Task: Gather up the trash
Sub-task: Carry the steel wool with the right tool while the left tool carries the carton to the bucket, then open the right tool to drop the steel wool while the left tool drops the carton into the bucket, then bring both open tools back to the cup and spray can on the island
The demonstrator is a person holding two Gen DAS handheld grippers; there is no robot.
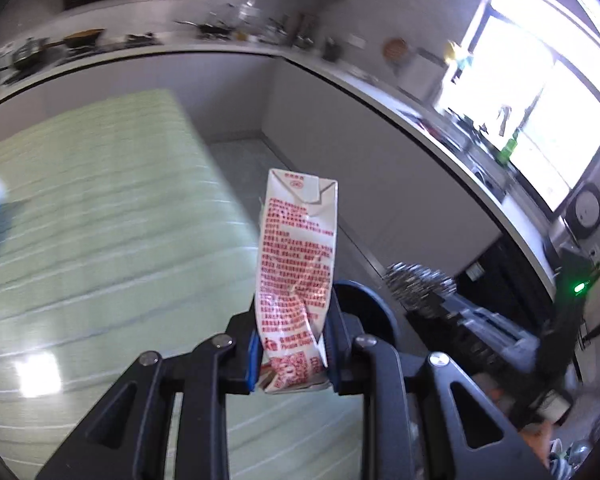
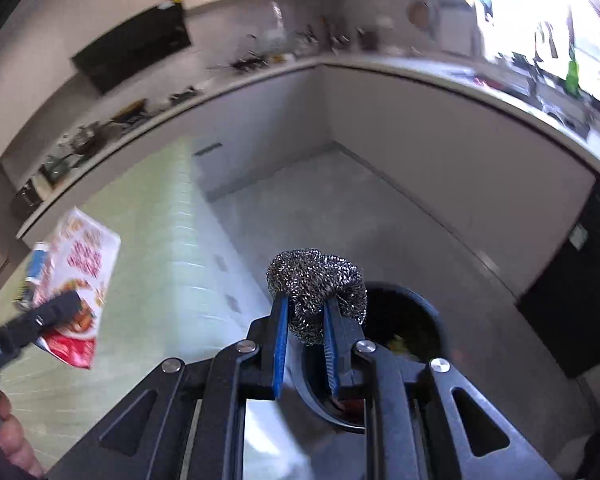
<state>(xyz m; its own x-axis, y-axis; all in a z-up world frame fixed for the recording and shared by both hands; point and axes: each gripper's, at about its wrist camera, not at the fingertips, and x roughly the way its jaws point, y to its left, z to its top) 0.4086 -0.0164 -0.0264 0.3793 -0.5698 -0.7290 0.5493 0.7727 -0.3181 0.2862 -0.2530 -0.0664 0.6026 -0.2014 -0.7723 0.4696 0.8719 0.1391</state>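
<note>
Carton [image 1: 296, 264], light and crushable, sits pinched low in the left gripper [image 1: 292, 344] jaws; springy, snag-prone scourer [image 2: 316, 292] is squeezed in the right gripper [image 2: 306, 320] jaws above the bin [image 2: 416, 312].

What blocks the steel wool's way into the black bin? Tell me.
Nothing visible does. The right gripper is shut on the steel wool, and the black bin sits just beyond and below it with its mouth open, some trash already inside. The floor around it shows no obstacle.
</note>
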